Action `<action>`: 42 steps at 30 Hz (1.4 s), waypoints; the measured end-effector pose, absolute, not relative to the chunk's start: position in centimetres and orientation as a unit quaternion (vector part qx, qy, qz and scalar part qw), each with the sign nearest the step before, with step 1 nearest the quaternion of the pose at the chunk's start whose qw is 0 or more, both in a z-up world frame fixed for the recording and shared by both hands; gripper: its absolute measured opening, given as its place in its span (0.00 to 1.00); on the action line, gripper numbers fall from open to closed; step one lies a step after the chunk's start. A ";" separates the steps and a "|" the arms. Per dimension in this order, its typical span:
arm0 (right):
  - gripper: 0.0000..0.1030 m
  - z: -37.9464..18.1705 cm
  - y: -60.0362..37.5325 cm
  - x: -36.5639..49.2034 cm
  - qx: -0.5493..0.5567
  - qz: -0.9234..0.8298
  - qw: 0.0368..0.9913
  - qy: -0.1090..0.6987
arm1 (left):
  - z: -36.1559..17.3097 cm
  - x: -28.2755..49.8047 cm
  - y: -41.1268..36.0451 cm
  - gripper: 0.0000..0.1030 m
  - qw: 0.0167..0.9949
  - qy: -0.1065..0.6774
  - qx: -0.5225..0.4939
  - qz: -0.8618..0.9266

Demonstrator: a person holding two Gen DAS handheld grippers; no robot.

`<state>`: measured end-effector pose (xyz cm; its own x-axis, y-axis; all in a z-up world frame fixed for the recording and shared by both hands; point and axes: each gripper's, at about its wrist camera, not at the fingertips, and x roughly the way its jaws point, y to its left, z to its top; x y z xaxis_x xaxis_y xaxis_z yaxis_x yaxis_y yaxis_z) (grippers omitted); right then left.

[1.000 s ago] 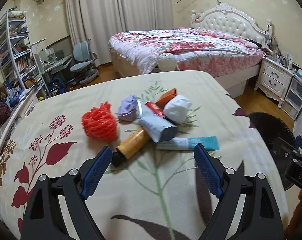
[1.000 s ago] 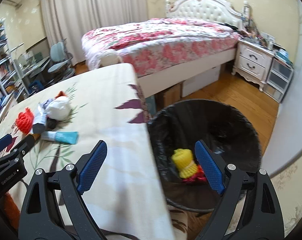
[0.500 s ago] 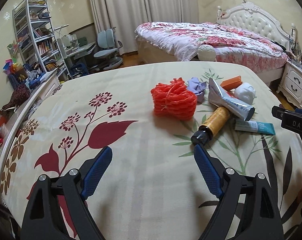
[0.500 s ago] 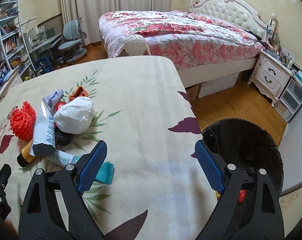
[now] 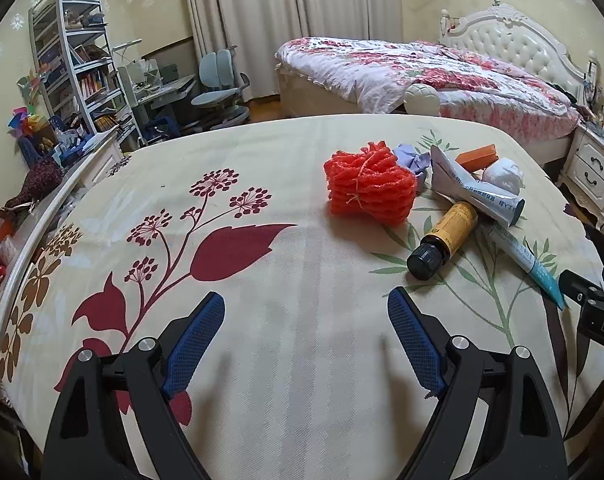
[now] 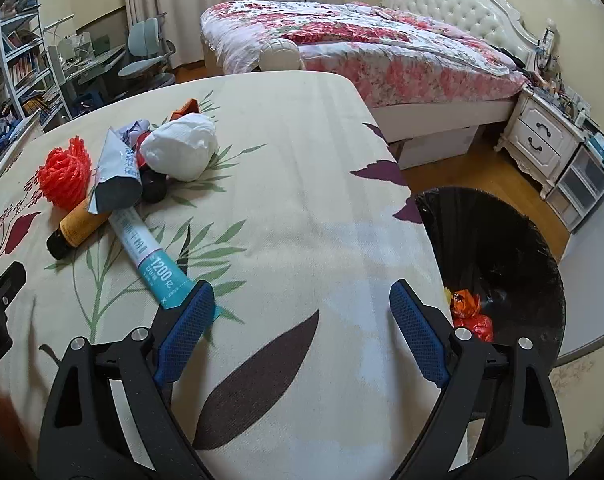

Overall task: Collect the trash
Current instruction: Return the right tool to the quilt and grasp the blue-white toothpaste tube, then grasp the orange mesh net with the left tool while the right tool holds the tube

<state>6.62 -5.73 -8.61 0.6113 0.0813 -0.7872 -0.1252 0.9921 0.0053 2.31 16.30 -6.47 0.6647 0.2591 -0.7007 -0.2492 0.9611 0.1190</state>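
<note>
A heap of trash lies on the floral tablecloth (image 5: 262, 280): a red foam net (image 5: 369, 190) (image 6: 64, 178), an orange bottle with a black cap (image 5: 445, 240) (image 6: 76, 230), a grey tube (image 5: 473, 192) (image 6: 116, 176), a teal-ended tube (image 5: 529, 260) (image 6: 154, 256), a white wad (image 5: 501, 176) (image 6: 182, 152), a lilac wad (image 5: 411, 158) and an orange packet (image 5: 477, 156). My left gripper (image 5: 305, 340) is open and empty, short of the heap. My right gripper (image 6: 302, 328) is open and empty, its left finger by the teal tube's end.
A black-lined bin (image 6: 501, 248) stands on the floor beside the table's right edge, with red and yellow trash (image 6: 467, 312) inside. A bed (image 6: 361, 48), nightstand (image 6: 541, 140), desk chairs (image 5: 218, 88) and shelves (image 5: 74, 72) stand beyond the table.
My left gripper has swung left, so the heap now sits up and to the right. My right gripper has moved from over the bin to over the table, close to the teal tube.
</note>
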 end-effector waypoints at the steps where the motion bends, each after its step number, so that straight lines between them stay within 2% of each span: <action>1: 0.85 -8.6 -5.6 6.4 -0.023 0.063 0.896 0.440 | -6.5 2.2 16.4 0.81 0.912 0.385 0.006 0.140; 6: 0.84 -8.1 -5.1 4.8 -0.028 0.070 0.901 0.428 | -6.5 1.9 16.8 0.81 0.911 0.386 0.002 0.144; 9: 0.75 -7.2 -4.9 4.6 -0.019 0.094 0.906 0.412 | -6.6 1.8 17.0 0.81 0.910 0.387 0.002 0.147; 11: 0.73 -7.1 -4.2 4.8 -0.016 0.115 0.905 0.410 | -6.8 1.8 17.1 0.81 0.909 0.390 0.002 0.147; 14: 0.61 -7.3 -2.6 5.6 -0.029 0.141 0.899 0.415 | -7.0 2.0 17.2 0.81 0.906 0.397 -0.001 0.147; 18: 0.55 -7.9 -1.0 6.8 -0.039 0.161 0.891 0.423 | -7.3 2.2 17.2 0.81 0.903 0.405 0.004 0.143; 20: 0.48 -8.0 -0.4 6.9 -0.052 0.156 0.893 0.420 | -7.4 2.2 17.1 0.81 0.902 0.407 0.007 0.141; 22: 0.31 -7.9 -0.3 6.7 -0.061 0.157 0.893 0.418 | -7.5 2.1 17.1 0.81 0.902 0.408 0.007 0.140; 24: 0.22 -7.9 -0.6 6.6 -0.057 0.154 0.893 0.418 | -7.5 2.2 17.2 0.81 0.902 0.411 0.005 0.136; 34: 0.20 -8.2 -3.4 7.5 -0.017 0.113 0.903 0.414 | -7.2 3.3 17.5 0.81 0.904 0.409 -0.013 0.124; 42: 0.20 -8.3 -4.1 9.3 -0.007 0.102 0.903 0.417 | -6.2 5.4 16.9 0.81 0.920 0.376 -0.018 0.108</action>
<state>9.27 -4.15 -8.31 0.6318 0.1785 -0.7543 -0.1907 0.9790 0.0720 5.44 16.92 -6.19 0.6942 0.1854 -0.6955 -0.2120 0.9761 0.0485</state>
